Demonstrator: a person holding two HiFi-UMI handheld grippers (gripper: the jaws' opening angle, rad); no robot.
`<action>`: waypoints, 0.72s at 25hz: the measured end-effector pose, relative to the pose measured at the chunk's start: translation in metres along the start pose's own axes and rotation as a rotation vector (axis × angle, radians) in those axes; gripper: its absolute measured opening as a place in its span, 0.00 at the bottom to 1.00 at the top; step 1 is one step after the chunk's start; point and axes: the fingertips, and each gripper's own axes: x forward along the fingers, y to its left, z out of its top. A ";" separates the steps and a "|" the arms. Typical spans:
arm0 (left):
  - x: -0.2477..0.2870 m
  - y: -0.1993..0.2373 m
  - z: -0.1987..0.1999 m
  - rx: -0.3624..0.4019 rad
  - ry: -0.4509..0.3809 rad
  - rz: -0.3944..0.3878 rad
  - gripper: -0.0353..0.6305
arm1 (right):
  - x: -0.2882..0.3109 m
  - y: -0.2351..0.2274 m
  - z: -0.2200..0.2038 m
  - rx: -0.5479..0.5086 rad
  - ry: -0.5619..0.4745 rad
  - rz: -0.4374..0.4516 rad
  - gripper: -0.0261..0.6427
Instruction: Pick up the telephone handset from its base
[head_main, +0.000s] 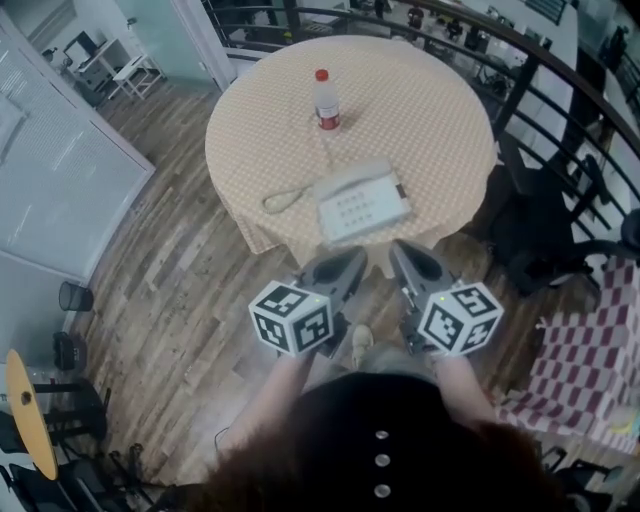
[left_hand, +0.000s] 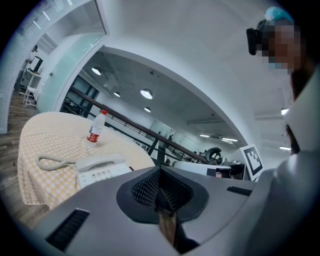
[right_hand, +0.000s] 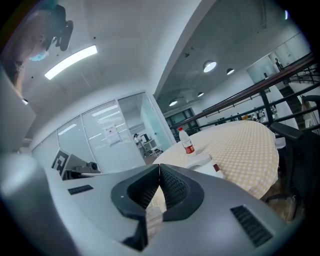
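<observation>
Telephone handset (head_main: 352, 182) rests on its base (head_main: 362, 213) while left tongs (head_main: 357, 256) and right tongs (head_main: 398, 249) hover clenched, empty.

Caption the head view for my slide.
Both shut, the left tool and right tool hang short of a round checked table bearing a telephone, handset cradled, and a bottle.

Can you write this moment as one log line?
left gripper: shut, empty | right gripper: shut, empty | white plastic handset: on its base, untouched | yellow-checked round table: ahead of both
</observation>
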 end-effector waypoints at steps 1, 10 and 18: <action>0.006 0.003 0.005 -0.008 -0.015 -0.002 0.07 | 0.004 -0.005 0.003 -0.003 0.004 0.006 0.06; 0.044 0.025 0.020 -0.022 -0.028 0.043 0.07 | 0.028 -0.035 0.021 0.004 0.012 0.045 0.06; 0.055 0.039 0.023 -0.006 0.001 0.089 0.07 | 0.032 -0.047 0.021 0.007 0.021 0.024 0.06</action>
